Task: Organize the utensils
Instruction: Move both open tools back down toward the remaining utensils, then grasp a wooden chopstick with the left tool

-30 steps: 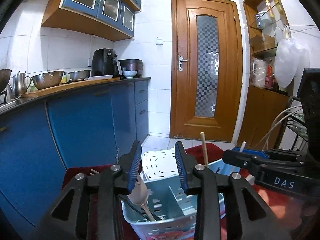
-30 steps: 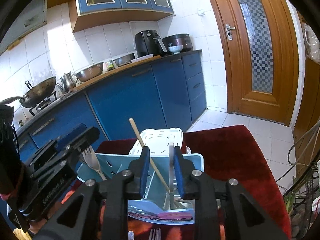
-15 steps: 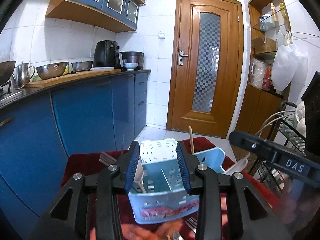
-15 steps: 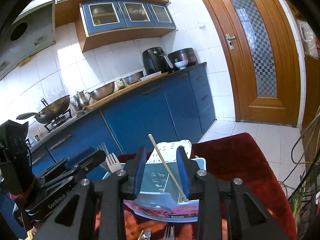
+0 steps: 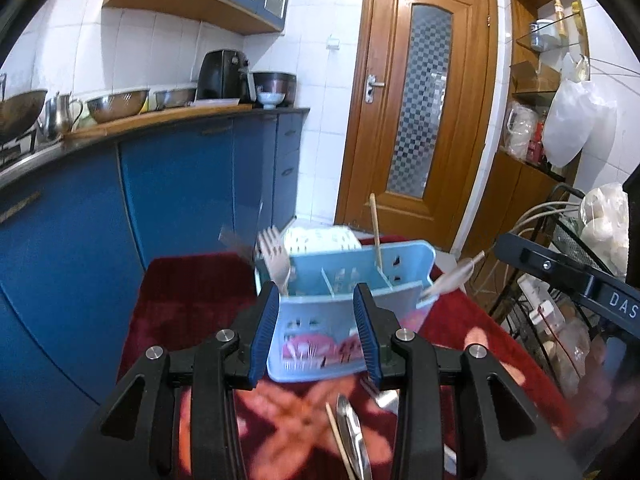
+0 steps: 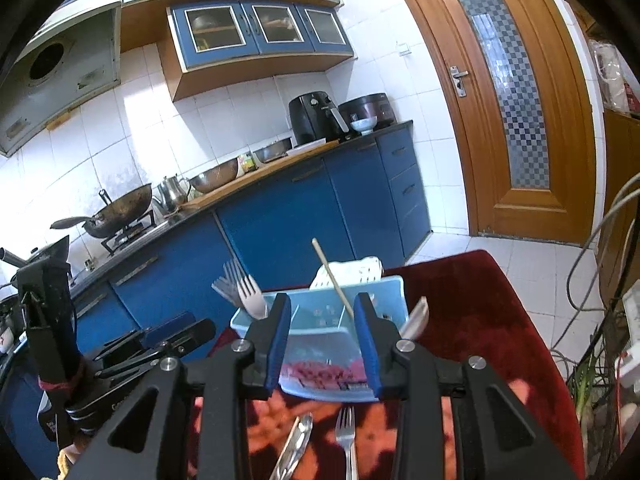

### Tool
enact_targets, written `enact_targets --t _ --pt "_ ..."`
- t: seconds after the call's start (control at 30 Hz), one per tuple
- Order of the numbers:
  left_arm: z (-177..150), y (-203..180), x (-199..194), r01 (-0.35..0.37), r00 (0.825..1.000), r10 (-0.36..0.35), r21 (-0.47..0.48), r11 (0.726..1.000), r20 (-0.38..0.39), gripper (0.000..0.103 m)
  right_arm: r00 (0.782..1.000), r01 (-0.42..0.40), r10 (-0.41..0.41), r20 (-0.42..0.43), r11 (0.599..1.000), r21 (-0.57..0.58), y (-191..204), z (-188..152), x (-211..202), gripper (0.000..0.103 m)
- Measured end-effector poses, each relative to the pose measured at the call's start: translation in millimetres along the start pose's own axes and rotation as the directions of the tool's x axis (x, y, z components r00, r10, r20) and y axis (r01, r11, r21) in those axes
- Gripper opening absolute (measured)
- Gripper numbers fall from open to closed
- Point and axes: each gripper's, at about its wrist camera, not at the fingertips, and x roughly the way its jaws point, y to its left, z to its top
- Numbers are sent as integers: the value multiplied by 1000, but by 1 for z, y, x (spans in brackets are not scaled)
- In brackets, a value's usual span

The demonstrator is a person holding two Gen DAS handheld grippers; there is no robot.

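While both claws hang over the red cloth, the scene reads as follows.

Caddy: a light blue plastic caddy (image 5: 344, 312) stands on the cloth (image 5: 188, 292), at 12 o'clock from both claws; inner walls split it into compartments.
Pale fork: a fork (image 5: 276, 260) stands tines up in the left end compartment of the caddy.
Chopstick: 1 chopstick (image 5: 375, 236) leans in a compartment toward the right end, its top tilted to 11 o'clock in the right wrist view.
Spoon: a white spoon (image 5: 452, 276) sticks out past the right end of the caddy, toward 2 o'clock.
White basket: a white slotted basket (image 5: 320, 238) stands just behind the caddy.
Loose items: a metal spoon (image 6: 296, 444) and a metal fork (image 6: 346, 436) lie on the cloth near the caddy front, at 6 o'clock from it; in the left wrist view a thin stick (image 5: 340, 436) lies beside the spoon.
Left claw: the left claw (image 5: 316, 332) has its jaws parted, nothing pressed between the pads; the caddy shows behind the gap.
Right claw: the right claw (image 6: 322, 340) has its jaws parted with nothing in its grip; the caddy front shows behind the gap.
Blur: the cloth pattern and the caddy picture are smeared.
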Motion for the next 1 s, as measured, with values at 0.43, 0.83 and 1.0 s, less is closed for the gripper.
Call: enact_targets --t 0.43,0.83,1.0 --pt "-47 -2 -1 -13 989 12 -6 1000 -149 39 993 12 -9 -114 1000 29 -7 -49 -9 40" --pt "-87 -5 21 -28 951 29 10 1000 -308 39 981 39 -28 -193 998 52 -21 -85 -11 40" --pt "-103 -5 36 -22 922 20 1 1000 -387 39 976 42 -27 -218 997 65 -29 -95 -8 40"
